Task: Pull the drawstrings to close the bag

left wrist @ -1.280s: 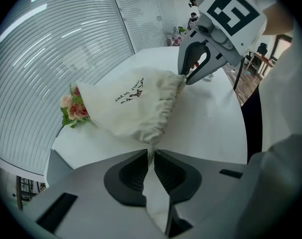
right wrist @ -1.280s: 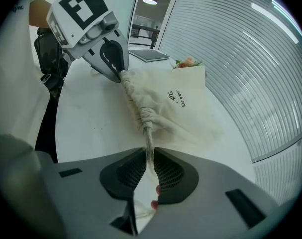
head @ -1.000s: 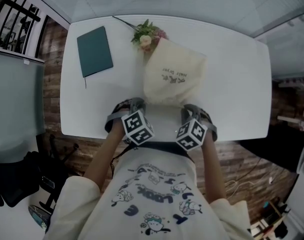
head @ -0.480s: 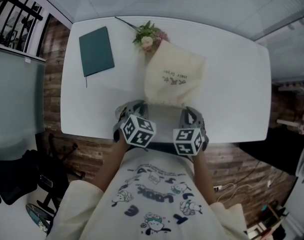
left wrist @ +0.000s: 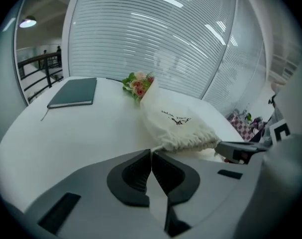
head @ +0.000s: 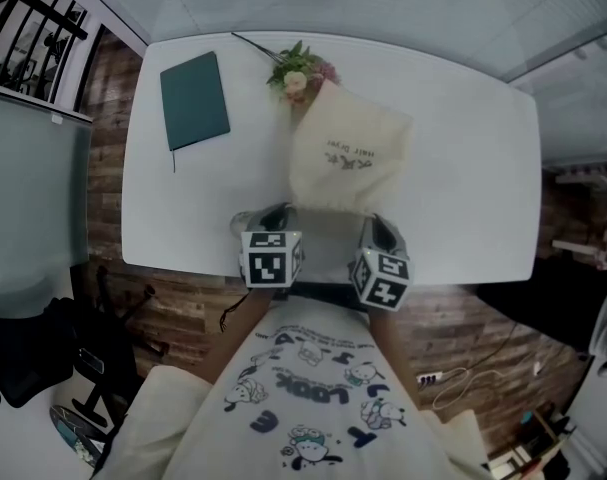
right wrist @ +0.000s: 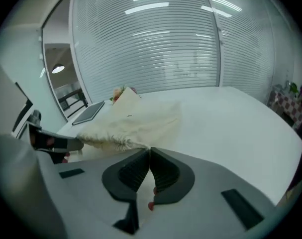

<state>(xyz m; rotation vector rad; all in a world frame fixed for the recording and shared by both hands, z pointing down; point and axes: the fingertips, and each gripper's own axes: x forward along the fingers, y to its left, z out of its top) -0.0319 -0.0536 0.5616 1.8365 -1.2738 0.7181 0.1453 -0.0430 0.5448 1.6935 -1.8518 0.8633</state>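
The fingers of the left gripper (head: 283,211) and the right gripper (head: 369,220) sit, in the head view, at the two near corners of the cream cloth drawstring bag (head: 348,158). The bag lies flat on the white worktop (head: 463,168), its long axis running away from the person and its puckered mouth turned toward them, so the mouth lies between the two grippers with neither nearer than the other. In the left gripper view the dark ribbed fingers (left wrist: 136,176) are pressed together at their tips, right where the bag's (left wrist: 178,126) gathered corner ends. They look to be pinching the thin cream drawstring (left wrist: 153,148) there, though the cord itself is barely visible. In the right gripper view the fingers (right wrist: 165,176) are likewise closed at the opposite corner of the bag (right wrist: 136,121), apparently on that side's cord. The mouth already looks well cinched. Any further tightening would, I judge, call for drawing the two grippers apart, sideways across the bag's long axis rather than along it.
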